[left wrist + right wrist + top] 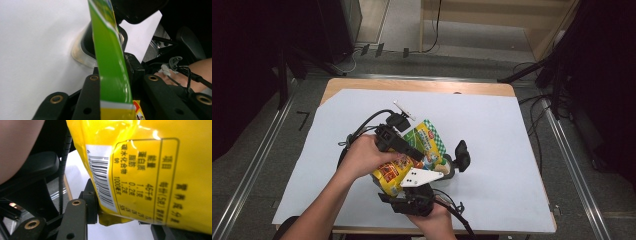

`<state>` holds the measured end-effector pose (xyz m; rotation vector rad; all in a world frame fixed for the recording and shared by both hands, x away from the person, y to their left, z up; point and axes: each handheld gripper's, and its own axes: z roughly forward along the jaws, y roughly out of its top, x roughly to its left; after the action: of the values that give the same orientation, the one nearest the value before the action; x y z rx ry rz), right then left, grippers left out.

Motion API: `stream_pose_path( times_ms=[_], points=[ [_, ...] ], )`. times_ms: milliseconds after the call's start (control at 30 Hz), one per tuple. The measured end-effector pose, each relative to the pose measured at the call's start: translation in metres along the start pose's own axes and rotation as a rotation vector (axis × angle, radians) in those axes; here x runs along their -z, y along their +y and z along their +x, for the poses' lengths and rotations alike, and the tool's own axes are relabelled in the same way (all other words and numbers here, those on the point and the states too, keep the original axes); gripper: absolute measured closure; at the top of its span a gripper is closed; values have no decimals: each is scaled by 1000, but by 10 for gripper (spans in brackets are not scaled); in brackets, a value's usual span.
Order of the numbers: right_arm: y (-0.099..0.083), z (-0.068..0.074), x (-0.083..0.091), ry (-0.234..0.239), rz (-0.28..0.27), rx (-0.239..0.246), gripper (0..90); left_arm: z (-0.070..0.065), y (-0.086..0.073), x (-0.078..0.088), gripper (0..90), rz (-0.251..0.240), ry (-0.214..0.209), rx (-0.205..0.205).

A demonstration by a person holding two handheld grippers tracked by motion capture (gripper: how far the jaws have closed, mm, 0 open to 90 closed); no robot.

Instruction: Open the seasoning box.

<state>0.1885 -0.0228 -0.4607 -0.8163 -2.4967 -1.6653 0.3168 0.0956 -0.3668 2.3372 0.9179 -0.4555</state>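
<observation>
Snack pouch, yellow-green foil: held above the table between both grippers. Left gripper jaws clamped on its green upper edge; right gripper jaws clamped on its yellow bottom corner. Light, soft, slippery, crushable; best held by its sealed edges.

Yellow-and-green foil snack pouch sits mid-table on the pale sheet-covered table, slightly near side. Left gripper on its left, right gripper at its near end. Small clear-rimmed dark cup just right of pouch.
</observation>
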Motion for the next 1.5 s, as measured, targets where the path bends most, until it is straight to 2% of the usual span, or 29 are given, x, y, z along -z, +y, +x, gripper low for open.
stream_pose_path(
  times_ms=[33,133,333,433,567,700,733,767,1000,1100,1167,1267,1300,1333,1367,1400,1433,1467,1500],
  points=[
    [1,0,1,21,-3,-6,626,1,3,1,812,5,-4,3],
    [1,1,2,35,-3,-17,624,2,8,0,839,22,5,4],
    [1,-1,2,41,-6,-31,612,7,15,-5,861,59,-10,21],
    [1,0,0,22,2,0,598,8,17,-8,875,68,-12,34],
    [0,0,-1,10,11,0,600,7,17,-9,873,73,-1,29],
    [1,1,-2,20,10,12,612,7,16,-7,861,71,-11,20],
    [1,2,-1,21,9,20,613,8,16,-5,861,58,-19,21],
    [2,2,-1,27,7,23,614,8,18,-3,860,65,-11,22],
    [4,0,2,51,-12,-12,620,7,20,-4,829,52,-13,27],
    [3,-4,3,65,-30,-51,621,6,19,-6,807,59,-18,23],
    [4,-5,5,57,-33,-52,622,5,19,-5,804,54,-19,23],
    [4,-5,6,43,-29,-35,621,4,20,-5,813,57,-22,10],
    [5,-4,7,35,-29,-25,620,3,23,-6,819,78,-17,10],
    [5,-4,7,35,-29,-25,620,3,23,-6,828,78,-17,10],
    [6,-4,6,30,-23,-17,620,1,26,-6,833,113,16,8],
    [6,-4,6,30,-23,-17,620,1,26,-6,832,113,16,8],
    [6,-3,5,27,-23,-8,620,-3,28,-5,836,137,28,-12],
    [7,-1,5,25,-25,9,619,-3,28,-5,837,137,28,-12],
    [7,1,5,19,-26,24,619,-7,29,-4,844,148,32,-33]
  ],
)
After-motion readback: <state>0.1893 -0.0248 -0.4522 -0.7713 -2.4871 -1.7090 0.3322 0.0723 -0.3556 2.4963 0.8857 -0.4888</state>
